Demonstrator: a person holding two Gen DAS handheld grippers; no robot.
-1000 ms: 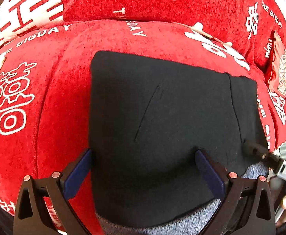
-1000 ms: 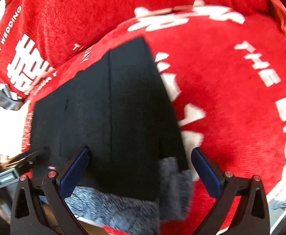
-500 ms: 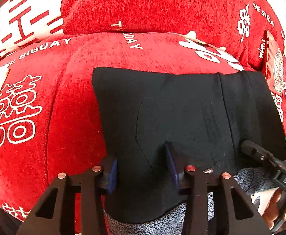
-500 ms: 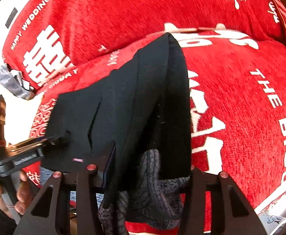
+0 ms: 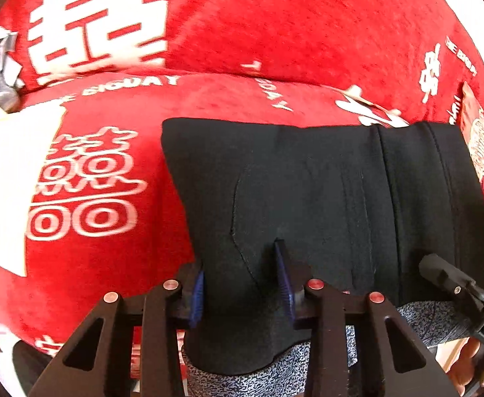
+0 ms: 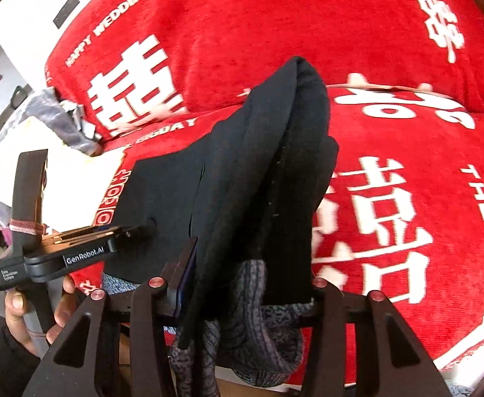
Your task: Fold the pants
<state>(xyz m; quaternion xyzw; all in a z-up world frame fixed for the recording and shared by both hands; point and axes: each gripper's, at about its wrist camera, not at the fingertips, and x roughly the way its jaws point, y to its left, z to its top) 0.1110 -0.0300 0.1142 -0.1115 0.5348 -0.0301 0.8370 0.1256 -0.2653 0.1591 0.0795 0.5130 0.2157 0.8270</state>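
Black pants with a grey fleecy lining lie folded on a red sofa seat. My left gripper is shut on the near left edge of the pants. My right gripper is shut on the near right edge, and the cloth rises from it in a peaked ridge off the seat. The right gripper's tip shows at the right of the left wrist view. The left gripper and the hand holding it show at the left of the right wrist view.
The red sofa cover with white lettering runs under and behind the pants, with a back cushion above. A white sheet lies on the seat at the left. Grey cloth is bunched at the sofa's left end.
Both grippers went from wide open to shut on the near edge of the pants. The right side of the pants has lifted off the seat into a ridge.
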